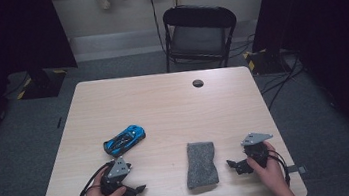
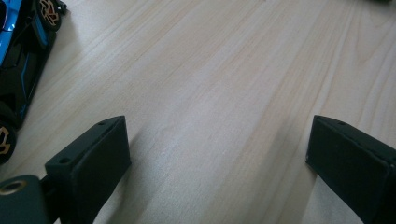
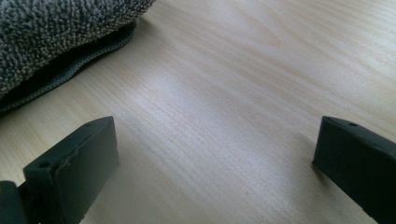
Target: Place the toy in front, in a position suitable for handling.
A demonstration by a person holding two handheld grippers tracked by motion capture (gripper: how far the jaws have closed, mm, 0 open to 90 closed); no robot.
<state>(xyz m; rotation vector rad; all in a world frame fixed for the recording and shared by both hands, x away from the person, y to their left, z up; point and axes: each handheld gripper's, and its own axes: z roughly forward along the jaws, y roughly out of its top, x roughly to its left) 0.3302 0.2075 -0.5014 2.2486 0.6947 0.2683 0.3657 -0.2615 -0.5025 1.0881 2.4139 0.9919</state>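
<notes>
Both grippers, left [image 1: 140, 188] and right [image 1: 230, 163], rest near the table's [image 1: 162, 99] front edge, jaws wide apart and empty. The cloth [image 1: 201, 163] lies between them, the car [image 1: 124, 139] just beyond the left; approach low and square.

Pale wooden surface [image 1: 162, 99] here, carrying a blue toy car [image 1: 124, 139] at left and a folded grey cloth [image 1: 201, 163] near the front edge.
</notes>
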